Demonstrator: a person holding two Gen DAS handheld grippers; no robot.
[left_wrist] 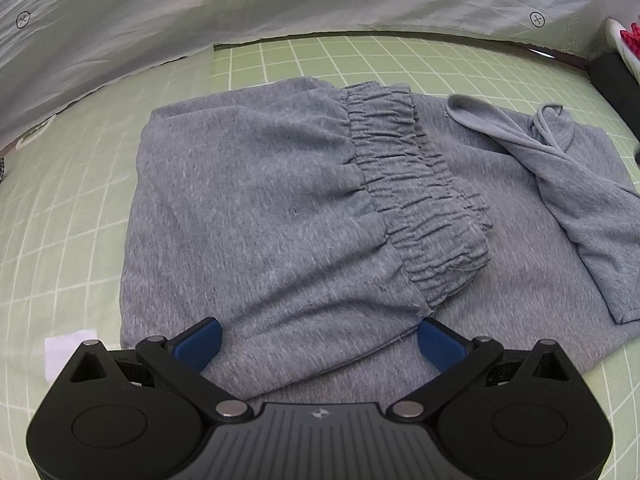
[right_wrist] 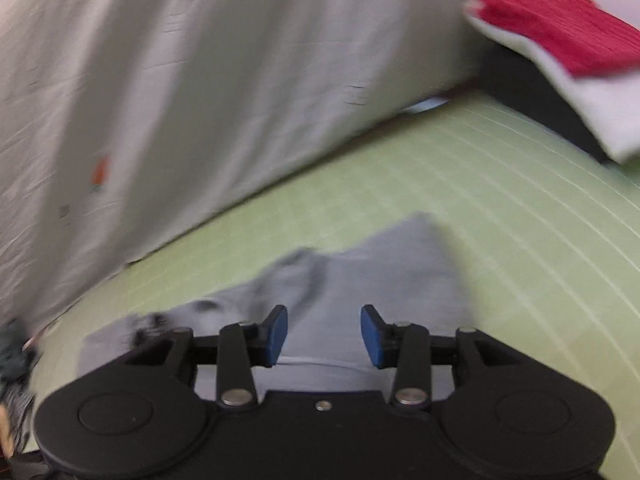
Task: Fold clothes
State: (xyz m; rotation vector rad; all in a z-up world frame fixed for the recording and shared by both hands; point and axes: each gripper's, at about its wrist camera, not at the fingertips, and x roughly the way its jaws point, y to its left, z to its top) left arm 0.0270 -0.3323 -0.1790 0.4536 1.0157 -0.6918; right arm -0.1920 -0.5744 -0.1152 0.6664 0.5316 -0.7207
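Grey sweatpants [left_wrist: 280,200] lie folded on the green grid mat [left_wrist: 60,220], the gathered elastic waistband [left_wrist: 416,200] running across the top layer. A loose grey strip and drawstring [left_wrist: 532,140] lie over the right part. My left gripper [left_wrist: 320,344] hangs over the near edge of the pants, its blue pads [left_wrist: 200,344] spread wide and pressing on nothing. The right wrist view is blurred; there my right gripper [right_wrist: 324,334] stands open above a corner of the grey cloth [right_wrist: 380,264], with nothing pinched between its pads [right_wrist: 276,334].
A creased white sheet [left_wrist: 200,8] rises behind the mat. A red and white cloth [right_wrist: 560,32] and a black object [left_wrist: 616,80] sit at the far right. A small white patch [left_wrist: 68,350] lies on the mat at the near left. Bare green mat [right_wrist: 500,200] stretches right of the pants.
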